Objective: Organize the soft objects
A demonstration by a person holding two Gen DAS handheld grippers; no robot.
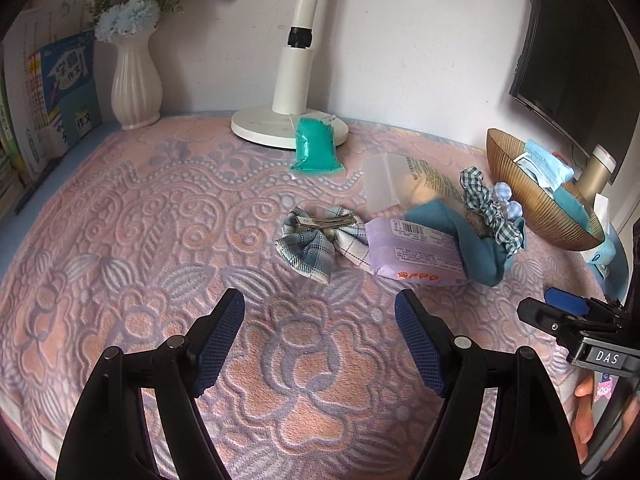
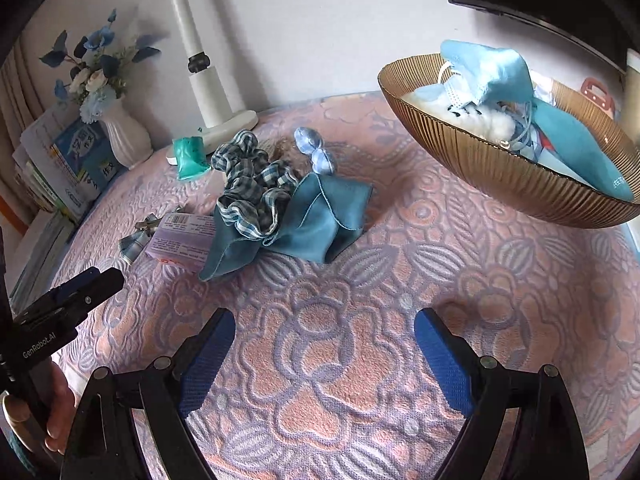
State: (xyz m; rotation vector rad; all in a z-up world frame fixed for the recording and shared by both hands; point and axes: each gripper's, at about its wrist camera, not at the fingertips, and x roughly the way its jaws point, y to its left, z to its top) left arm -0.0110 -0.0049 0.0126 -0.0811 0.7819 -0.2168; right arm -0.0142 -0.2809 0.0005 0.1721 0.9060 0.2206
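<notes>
Jaws wide; scrunchie (image 2: pixel 250 184) partly hides teal cloth (image 2: pixel 316 220).

a home desk or study corner. ahead of the left claw (image 1: pixel 320 312), past the pink embossed cloth (image 1: pixel 160 240), stand a white vase (image 1: pixel 134 80) of blue and white flowers, a stack of schoolbooks (image 1: pixel 60 92) and a white desk lamp (image 1: pixel 290 80). a dark monitor (image 1: pixel 572 52) sits off to its right.
</notes>
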